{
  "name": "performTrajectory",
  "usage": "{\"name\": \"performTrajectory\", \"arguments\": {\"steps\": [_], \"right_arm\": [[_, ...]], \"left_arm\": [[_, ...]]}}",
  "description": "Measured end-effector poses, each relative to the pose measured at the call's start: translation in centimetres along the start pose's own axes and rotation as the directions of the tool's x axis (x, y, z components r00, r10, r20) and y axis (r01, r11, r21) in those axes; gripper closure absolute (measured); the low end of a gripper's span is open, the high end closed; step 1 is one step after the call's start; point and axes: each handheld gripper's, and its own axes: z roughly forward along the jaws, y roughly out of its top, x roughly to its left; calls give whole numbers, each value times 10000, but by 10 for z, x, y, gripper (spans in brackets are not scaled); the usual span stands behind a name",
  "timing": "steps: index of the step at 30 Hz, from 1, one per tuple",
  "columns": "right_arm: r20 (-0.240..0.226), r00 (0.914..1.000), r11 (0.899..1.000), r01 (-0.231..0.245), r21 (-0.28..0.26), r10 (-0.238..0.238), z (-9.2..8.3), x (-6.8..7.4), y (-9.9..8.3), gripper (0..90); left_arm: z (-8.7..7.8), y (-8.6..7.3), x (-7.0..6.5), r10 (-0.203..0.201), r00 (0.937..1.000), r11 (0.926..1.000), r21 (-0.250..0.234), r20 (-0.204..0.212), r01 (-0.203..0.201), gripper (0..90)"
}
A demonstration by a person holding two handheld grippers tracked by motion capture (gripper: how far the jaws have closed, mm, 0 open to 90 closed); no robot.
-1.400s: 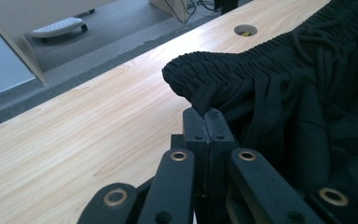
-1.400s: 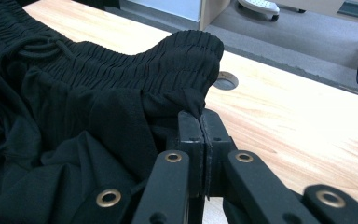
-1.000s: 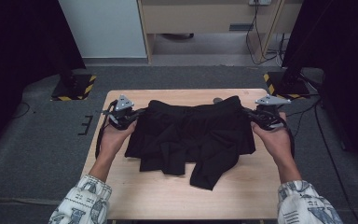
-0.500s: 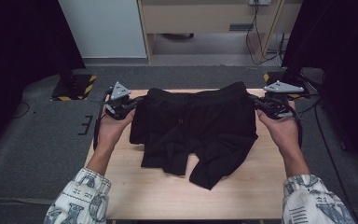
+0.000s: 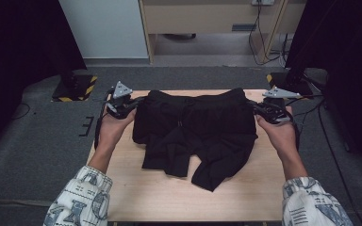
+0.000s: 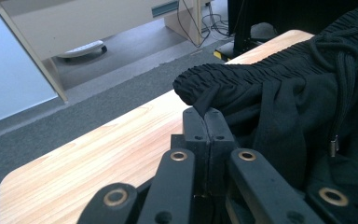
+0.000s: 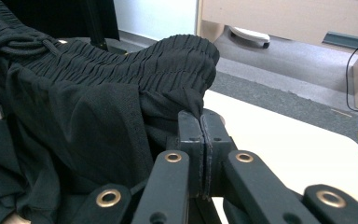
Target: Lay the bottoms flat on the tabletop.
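Observation:
A pair of black shorts (image 5: 198,129) with an elastic waistband and drawstring is stretched across the far half of the wooden table (image 5: 169,195). My left gripper (image 5: 136,102) is shut on the left end of the waistband (image 6: 242,77), jaws pressed together on a fold of cloth (image 6: 206,114). My right gripper (image 5: 253,106) is shut on the right end of the waistband (image 7: 177,60), pinching fabric between its jaws (image 7: 200,116). The waistband is lifted a little off the table; the legs trail toward me, rumpled.
The table's near half is bare wood. Beyond the far edge lie grey carpet (image 5: 37,141), a yellow-black striped base (image 5: 75,87) at left and another (image 5: 283,82) at right, a cabinet (image 5: 207,19) and cables (image 5: 259,28).
Both grippers moved away from me and apart, carrying the waistband toward the far edge. The shorts have been pulled flatter and wider across the table.

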Motion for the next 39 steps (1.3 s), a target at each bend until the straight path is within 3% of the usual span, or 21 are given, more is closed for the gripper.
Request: {"name": "performTrajectory", "arguments": {"steps": [4,10,16,21,23,24,25,26,27,28,32,35,36,39], "right_arm": [[-119,9998,9998,-140,-132,139,4,-4,3,889],[-100,9994,9992,-320,241,323,26,-10,-3,889],[-139,9973,9935,-702,897,717,74,-31,1,889],[137,9970,9909,-779,1098,768,110,-50,28,889],[409,9936,9896,-1087,939,1053,120,-57,42,844],[665,9879,9864,-1450,779,1400,125,-59,48,723],[931,9812,9814,-1764,760,1691,130,-59,50,575],[1004,9777,9734,-1959,1188,1845,137,-57,47,461],[1129,9810,9696,-1758,1700,1580,141,-52,41,396],[1260,9840,9736,-1469,1745,1259,141,-47,35,372],[1038,9882,9734,-1304,1884,1123,136,-34,2,336],[1013,9880,9650,-1366,2237,1164,123,-25,-29,333],[999,9888,9625,-1320,2370,1110,118,-21,-39,329],[981,9903,9587,-1205,2577,981,108,-14,-54,323]], "left_arm": [[6,-2,4,-160,9998,9998,83,73,160,891],[31,-2,13,-401,9992,9979,498,-45,403,891],[68,9,34,-569,9981,9904,1248,-238,594,891],[94,33,53,-645,9957,9902,1192,-668,722,891],[104,39,62,-1092,9872,9884,925,-1165,1203,881],[109,39,66,-1331,9779,9863,753,-1614,1467,816],[117,34,68,-1505,9702,9823,820,-1901,1684,685],[124,28,68,-1520,9686,9744,1344,-1966,1802,613],[126,22,66,-1468,9679,9727,1481,-2039,1787,578],[127,14,62,-1385,9704,9749,1450,-1978,1687,578],[122,-16,43,-976,9840,9735,1910,-1493,1256,546],[106,-38,27,-1092,9849,9743,1820,-1343,1328,528],[106,-38,27,-1092,9849,9743,1820,-1343,1328,518],[88,-57,11,-1012,9885,9768,1771,-1124,1202,506]]}}
